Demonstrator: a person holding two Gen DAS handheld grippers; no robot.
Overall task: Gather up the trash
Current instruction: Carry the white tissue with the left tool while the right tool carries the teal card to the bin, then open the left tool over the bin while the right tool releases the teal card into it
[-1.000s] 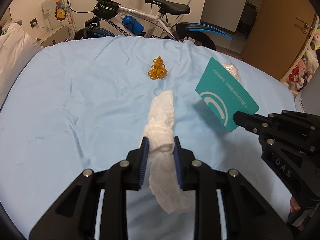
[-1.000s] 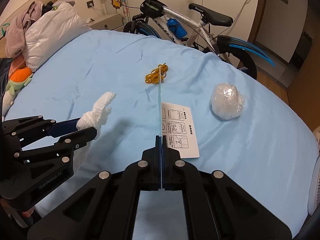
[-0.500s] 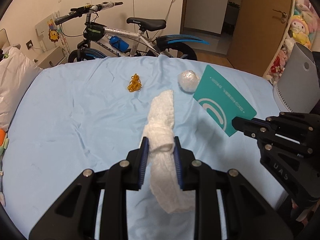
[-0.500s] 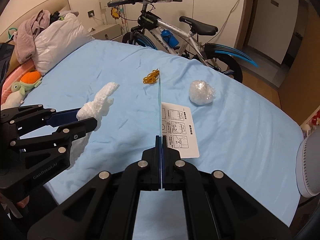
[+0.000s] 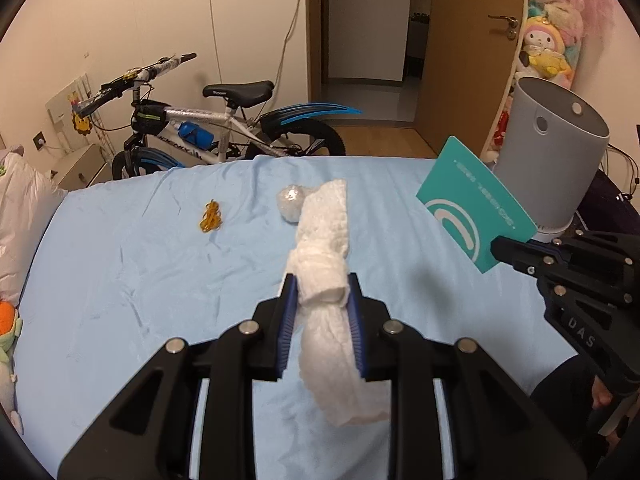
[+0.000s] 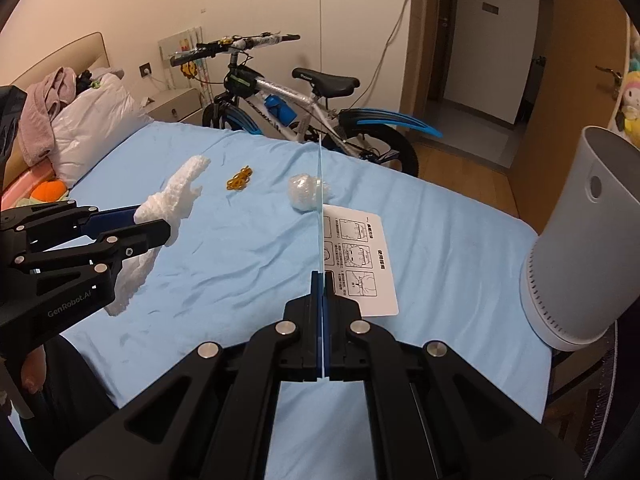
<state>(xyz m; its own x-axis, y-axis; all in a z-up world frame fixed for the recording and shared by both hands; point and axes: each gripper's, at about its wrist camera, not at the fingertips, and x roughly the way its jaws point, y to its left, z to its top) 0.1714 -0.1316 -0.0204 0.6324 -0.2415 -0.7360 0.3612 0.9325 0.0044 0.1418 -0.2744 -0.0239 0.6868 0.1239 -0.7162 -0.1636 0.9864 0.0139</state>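
My left gripper [image 5: 322, 288] is shut on a white crumpled tissue [image 5: 326, 256], held above the blue bed; it also shows in the right wrist view [image 6: 172, 204]. My right gripper [image 6: 322, 276] is shut on a flat card, seen edge-on [image 6: 321, 200]; its teal face [image 5: 472, 204] shows in the left wrist view. A white instruction sheet [image 6: 360, 256] shows just right of the card. A clear plastic wad [image 5: 290, 202] and a bunch of yellow rubber bands [image 5: 211, 216] lie on the sheet farther away.
A grey cylindrical bin [image 5: 548, 160] stands at the bed's right side, also in the right wrist view [image 6: 580, 240]. A bicycle [image 5: 224, 124] leans behind the bed. Pillows and clothes [image 6: 80, 116] and a plush toy [image 6: 46, 192] lie at the left. An open door [image 5: 468, 52] is at the back right.
Both grippers have pulled back and risen from the bed, still holding the tissue and the card. The view has swung right, and the grey bin has come into sight.
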